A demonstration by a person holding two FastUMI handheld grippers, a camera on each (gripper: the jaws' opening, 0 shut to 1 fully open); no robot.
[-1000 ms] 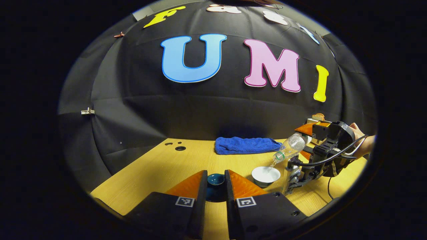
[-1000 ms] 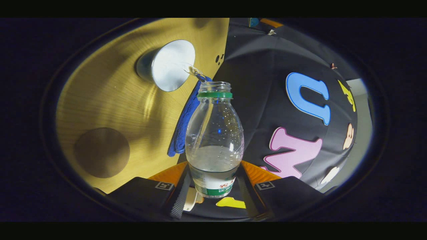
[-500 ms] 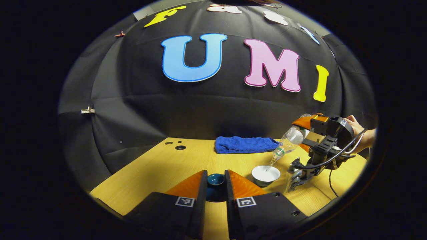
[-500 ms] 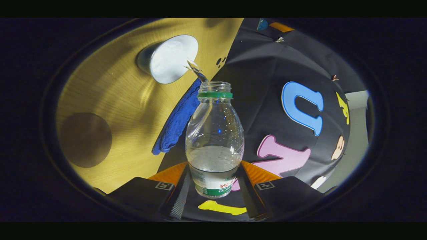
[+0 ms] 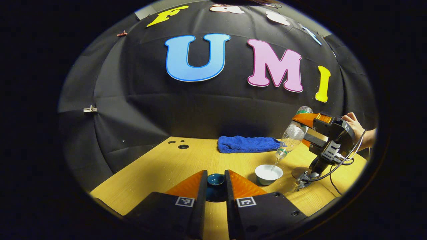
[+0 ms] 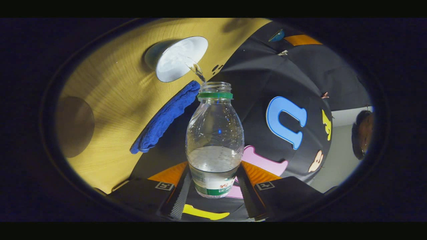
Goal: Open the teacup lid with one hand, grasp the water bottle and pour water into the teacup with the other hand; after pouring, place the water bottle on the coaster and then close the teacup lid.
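Up front, left gripper (image 5: pixel 215 188): fingers pinch the dark teal teacup lid (image 5: pixel 216 180) from both sides, holding it low over the wooden counter (image 5: pixel 166 166).
Teacup: white teacup (image 5: pixel 268 174) sits open on the counter, off to the right of the lid and a bit further back.
Right gripper (image 6: pixel 214 186): fingers clamp the lower body of the water bottle (image 6: pixel 214 140), one on each side near the label.
Bottle tilt: in the left gripper view the water bottle (image 5: pixel 291 137) leans neck-down over the cup, with a thin stream of water dropping into it.
Water level: some water sits in the bottle, neck is open with a green ring round it.
Coaster: round brown coaster (image 6: pixel 74 126) lies flat on the counter, apart from the cup.
Hand: a person's hand (image 5: pixel 354 124) grips the back of the right gripper.
Further back: folded blue towel (image 5: pixel 248 144) lies near the counter's far edge.
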